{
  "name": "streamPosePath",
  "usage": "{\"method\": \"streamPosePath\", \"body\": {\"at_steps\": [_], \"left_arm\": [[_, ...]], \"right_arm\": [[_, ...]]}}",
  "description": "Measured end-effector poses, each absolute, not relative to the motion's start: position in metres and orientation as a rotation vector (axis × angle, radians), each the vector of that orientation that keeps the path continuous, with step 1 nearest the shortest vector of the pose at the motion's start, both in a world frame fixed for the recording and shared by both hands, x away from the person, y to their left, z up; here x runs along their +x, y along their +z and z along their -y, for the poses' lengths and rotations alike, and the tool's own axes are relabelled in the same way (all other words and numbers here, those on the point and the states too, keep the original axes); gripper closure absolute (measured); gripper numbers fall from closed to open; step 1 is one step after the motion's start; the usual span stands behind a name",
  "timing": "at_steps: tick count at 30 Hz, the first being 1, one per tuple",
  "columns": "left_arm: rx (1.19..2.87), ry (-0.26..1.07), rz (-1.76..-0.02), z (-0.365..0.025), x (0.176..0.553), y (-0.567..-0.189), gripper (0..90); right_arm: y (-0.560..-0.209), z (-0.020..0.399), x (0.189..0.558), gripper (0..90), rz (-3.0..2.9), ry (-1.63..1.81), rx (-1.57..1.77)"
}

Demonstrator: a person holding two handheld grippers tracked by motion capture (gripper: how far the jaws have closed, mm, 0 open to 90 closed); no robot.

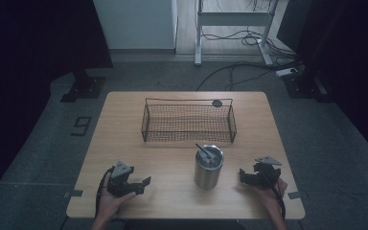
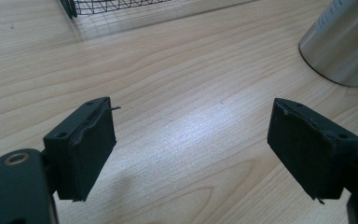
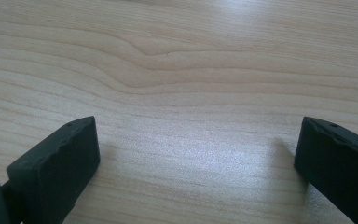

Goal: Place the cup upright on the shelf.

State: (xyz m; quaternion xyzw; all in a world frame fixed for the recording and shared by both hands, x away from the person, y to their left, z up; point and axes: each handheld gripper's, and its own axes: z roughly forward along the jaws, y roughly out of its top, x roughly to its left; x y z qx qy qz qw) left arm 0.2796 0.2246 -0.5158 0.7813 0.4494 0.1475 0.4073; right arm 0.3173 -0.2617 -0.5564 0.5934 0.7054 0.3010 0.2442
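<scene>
Steel cup (image 1: pixel 209 167) stands between your two grippers, basket (image 1: pixel 189 121) behind it.

Wood table (image 1: pixel 172 191) lies bare under both tools: your left gripper (image 1: pixel 141 186) at 7 o'clock and your right gripper (image 1: pixel 243 175) at 4 o'clock each rest near the front edge with jaws spread wide and nothing between them. The cup sits upright just in front of centre, a thin dark stick leaning inside it, its tip toward 11 o'clock. If the cup is your target, I'd bring one gripper in level at mid-height and square the pads on the round wall so it can't tip. The wire basket waits at 12 o'clock. Faint print runs down the cup (image 2: pixel 342 42) in the left gripper view, too blurred to read.
</scene>
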Motion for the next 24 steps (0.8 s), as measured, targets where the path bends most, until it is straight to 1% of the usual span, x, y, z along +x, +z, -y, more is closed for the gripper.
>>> {"method": "streamPosePath", "body": {"at_steps": [4, 6, 14, 24], "left_arm": [[1.971, 0.369, -1.131, -0.2231, 0.2784, -0.5155, 15.4], [1.973, 0.369, -1.119, -0.2219, 0.2777, -0.5142, 15.4], [1.984, 0.368, -1.112, -0.2176, 0.2784, -0.5143, 15.4], [1.989, 0.367, -1.116, -0.2168, 0.2799, -0.5155, 15.4]], "right_arm": [[-0.5565, 0.262, 0.3178, 0.0, -1.909, 0.818, 1.635], [-0.5562, 0.2627, 0.3171, 1.8, -1.895, 0.818, 1.643], [-0.5559, 0.2628, 0.3164, 3.7, -1.893, 0.822, 1.636], [-0.5532, 0.2684, 0.3121, 10.0, -1.847, 0.878, 1.626]]}}
